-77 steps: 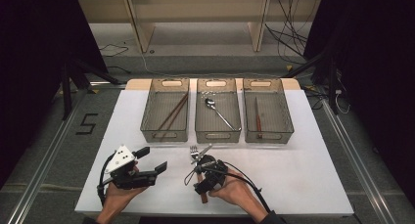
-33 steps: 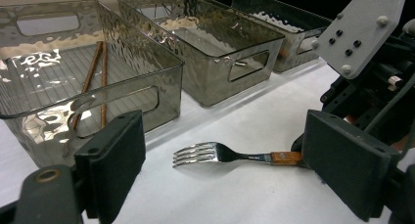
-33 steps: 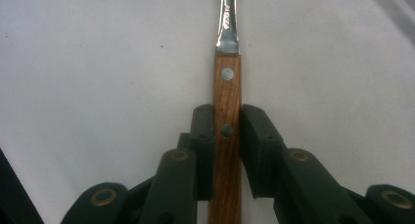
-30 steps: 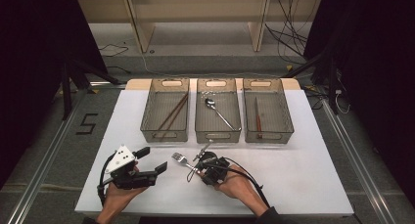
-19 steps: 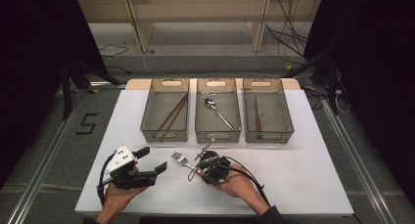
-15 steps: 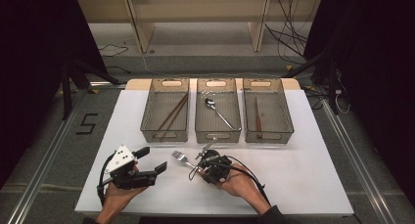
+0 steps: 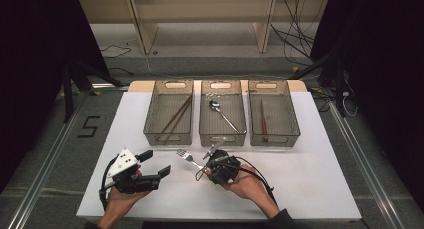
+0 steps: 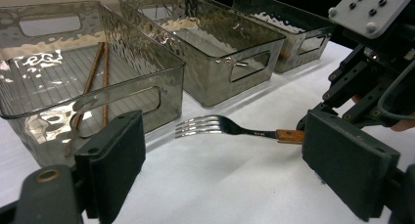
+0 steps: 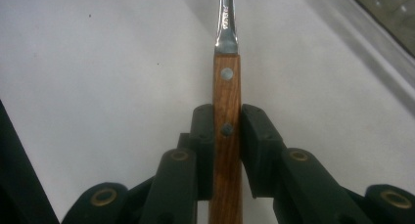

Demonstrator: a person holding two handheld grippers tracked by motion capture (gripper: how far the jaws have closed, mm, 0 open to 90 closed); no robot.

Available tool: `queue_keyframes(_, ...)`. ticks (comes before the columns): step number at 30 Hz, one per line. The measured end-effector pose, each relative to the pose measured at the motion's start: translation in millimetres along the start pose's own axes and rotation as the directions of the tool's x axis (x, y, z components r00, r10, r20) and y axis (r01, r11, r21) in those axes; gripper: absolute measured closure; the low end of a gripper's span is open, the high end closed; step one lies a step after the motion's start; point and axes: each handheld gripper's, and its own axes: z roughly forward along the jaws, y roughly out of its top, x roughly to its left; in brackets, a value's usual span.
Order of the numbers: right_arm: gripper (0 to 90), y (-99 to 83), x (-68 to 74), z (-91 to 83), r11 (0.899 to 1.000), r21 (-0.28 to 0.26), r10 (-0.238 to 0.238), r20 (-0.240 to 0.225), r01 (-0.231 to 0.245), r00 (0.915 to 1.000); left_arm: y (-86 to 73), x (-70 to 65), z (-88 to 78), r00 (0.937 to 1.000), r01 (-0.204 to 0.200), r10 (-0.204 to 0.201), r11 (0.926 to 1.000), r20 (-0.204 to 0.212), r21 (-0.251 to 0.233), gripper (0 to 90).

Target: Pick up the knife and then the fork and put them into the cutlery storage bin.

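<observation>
Item: fork (image 7: 189, 158), wooden handle, steel tines. Held clear of the table (image 7: 320, 179), just in front of the middle bin (image 7: 222, 137), tines pointing left.

My right hand-held gripper (image 7: 214, 165): clamped on the fork handle, pads either side of the lower rivet.

My left hand-held gripper (image 7: 155, 164): jaws wide, holding nothing, left of the fork.

Bins: left bin (image 7: 168, 136) has chopsticks (image 7: 176, 115); middle bin, a spoon (image 7: 222, 113); right bin (image 7: 274, 136), one stick.

Risk: the grip sits far back on the handle, so I judge the heavy tines could pivot down or snag a bin wall.
</observation>
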Motion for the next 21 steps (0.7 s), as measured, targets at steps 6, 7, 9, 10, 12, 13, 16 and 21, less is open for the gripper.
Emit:
queue_keyframes(6, 76.9, -0.1, -2.1, -5.6, 1.000, -0.016, 0.004, 0.002, -0.004, 1.0000, 0.1, 0.0, -0.1, 1.0000, 0.000, 0.000, 1.0000, 0.000, 0.000, 15.8)
queue_keyframes(7, 76.9, -0.3, -2.6, -6.8, 1.000, -0.019, 0.002, 0.002, -0.002, 1.0000, 0.1, -0.1, -0.1, 1.0000, 0.000, 0.000, 1.0000, 0.000, -0.001, 15.9)
queue_keyframes(9, 76.9, -0.5, -3.4, -8.9, 1.000, -0.028, 0.006, 0.000, -0.006, 1.0000, 0.1, -0.1, -0.1, 1.0000, 0.000, 0.000, 1.0000, 0.000, -0.001, 15.9)
queue_keyframes(10, 76.9, -0.6, -4.1, -10.1, 0.999, -0.032, 0.007, -0.001, -0.007, 1.0000, 0.1, -0.1, -0.1, 1.0000, 0.000, 0.000, 1.0000, 0.000, -0.001, 15.9)
queue_keyframes(12, 76.9, -0.8, -5.0, -11.9, 0.999, -0.037, 0.009, 0.000, -0.009, 1.0000, 0.0, -0.1, -0.1, 1.0000, 0.000, 0.000, 1.0000, -0.001, -0.001, 15.8)
queue_keyframes(13, 76.9, -0.9, -5.4, -12.7, 0.999, -0.038, 0.009, 0.000, -0.009, 1.0000, 0.0, -0.2, -0.2, 1.0000, 0.000, 0.000, 1.0000, -0.001, 0.000, 15.9)
queue_keyframes(16, 76.9, -1.0, -7.1, -15.5, 0.999, -0.048, 0.010, -0.002, -0.010, 0.9999, 0.0, 0.0, -0.4, 1.0000, 0.001, -0.001, 1.0000, -0.001, -0.001, 15.9)
queue_keyframes(21, 76.9, -1.4, -10.6, -22.7, 0.998, -0.064, 0.018, -0.003, -0.018, 0.9998, 0.1, 0.0, -0.2, 1.0000, 0.001, -0.001, 1.0000, -0.002, -0.001, 15.9)
